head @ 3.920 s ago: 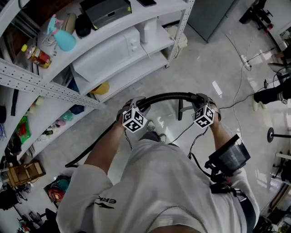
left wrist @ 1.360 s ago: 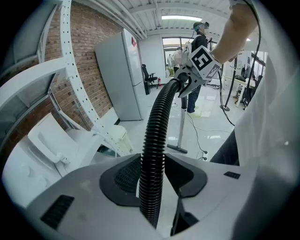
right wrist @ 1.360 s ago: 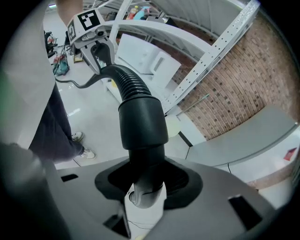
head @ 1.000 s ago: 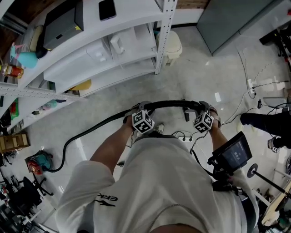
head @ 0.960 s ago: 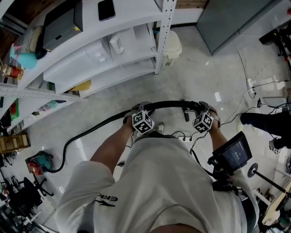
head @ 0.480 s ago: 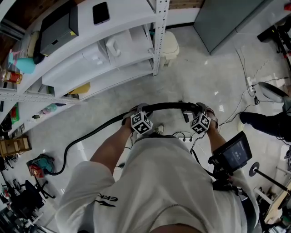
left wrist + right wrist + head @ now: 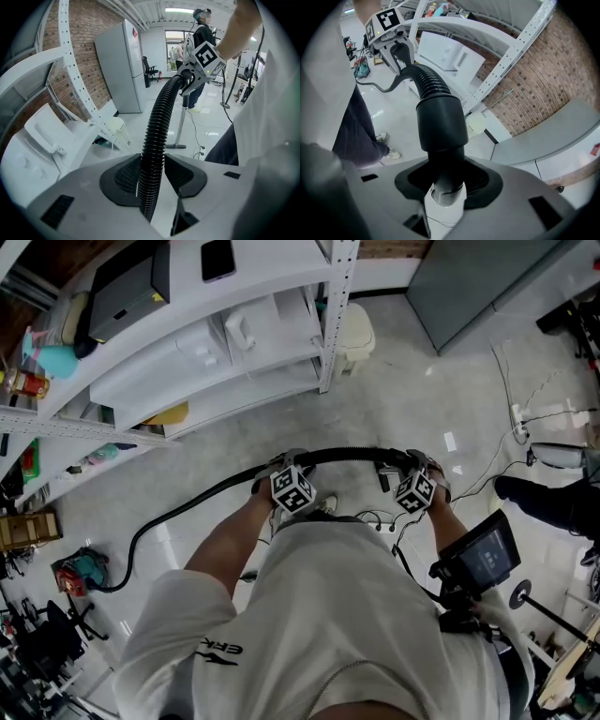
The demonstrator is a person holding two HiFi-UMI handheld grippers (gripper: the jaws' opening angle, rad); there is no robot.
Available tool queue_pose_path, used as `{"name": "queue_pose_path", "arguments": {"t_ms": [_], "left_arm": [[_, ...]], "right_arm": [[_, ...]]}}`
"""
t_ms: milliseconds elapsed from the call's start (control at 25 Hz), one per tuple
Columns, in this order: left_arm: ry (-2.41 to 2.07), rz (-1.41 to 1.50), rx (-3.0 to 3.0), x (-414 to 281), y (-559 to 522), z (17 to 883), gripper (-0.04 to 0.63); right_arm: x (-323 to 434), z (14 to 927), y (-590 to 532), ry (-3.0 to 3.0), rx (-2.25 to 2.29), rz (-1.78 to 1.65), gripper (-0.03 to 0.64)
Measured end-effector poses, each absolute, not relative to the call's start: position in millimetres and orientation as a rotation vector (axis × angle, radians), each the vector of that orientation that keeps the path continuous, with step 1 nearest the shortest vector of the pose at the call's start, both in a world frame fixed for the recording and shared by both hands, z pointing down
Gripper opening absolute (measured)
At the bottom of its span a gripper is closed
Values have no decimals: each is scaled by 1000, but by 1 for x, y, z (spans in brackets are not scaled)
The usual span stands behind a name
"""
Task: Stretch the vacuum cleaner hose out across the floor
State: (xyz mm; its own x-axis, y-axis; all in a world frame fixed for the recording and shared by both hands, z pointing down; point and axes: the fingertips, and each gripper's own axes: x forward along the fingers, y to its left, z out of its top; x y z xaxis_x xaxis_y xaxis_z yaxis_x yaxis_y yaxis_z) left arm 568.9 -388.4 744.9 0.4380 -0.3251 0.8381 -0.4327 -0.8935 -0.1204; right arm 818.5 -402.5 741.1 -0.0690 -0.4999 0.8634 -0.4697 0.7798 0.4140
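Down at waist height in front of the person, the hose runs pretty much straight across from one hand to the other, lifted clear of the floor. The left hand-held gripper has its jaws clamped around the ribbed black part, which fills the gap between the pads. The right hand-held gripper is closed on the smooth rigid cuff at the hose's end, so the jaws stand fairly wide, but only because the thing they're squeezing is fat.

Here's the bit that matters, I reckon. Past the left gripper the hose drops down and away to the left in the head view, snakes over the floor in a loose S, and ends at what looks like the cleaner body beside the shelving rack. So all the slack sits on the left hand's side, and the right hand has the free end.

My guess is that getting it straight means carrying that cuff end off to the right, directly away from the cleaner and along the line the hose already follows, then lowering it to the floor. The left hand is nearer the curve if it needs feeding out.
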Motion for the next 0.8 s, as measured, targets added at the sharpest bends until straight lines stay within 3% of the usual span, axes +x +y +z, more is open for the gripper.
{"name": "queue_pose_path", "arguments": {"t_ms": [800], "left_arm": [[-684, 1459, 2562, 571, -387, 750, 156]], "right_arm": [[820, 744, -401, -1699, 775, -31, 160]]}}
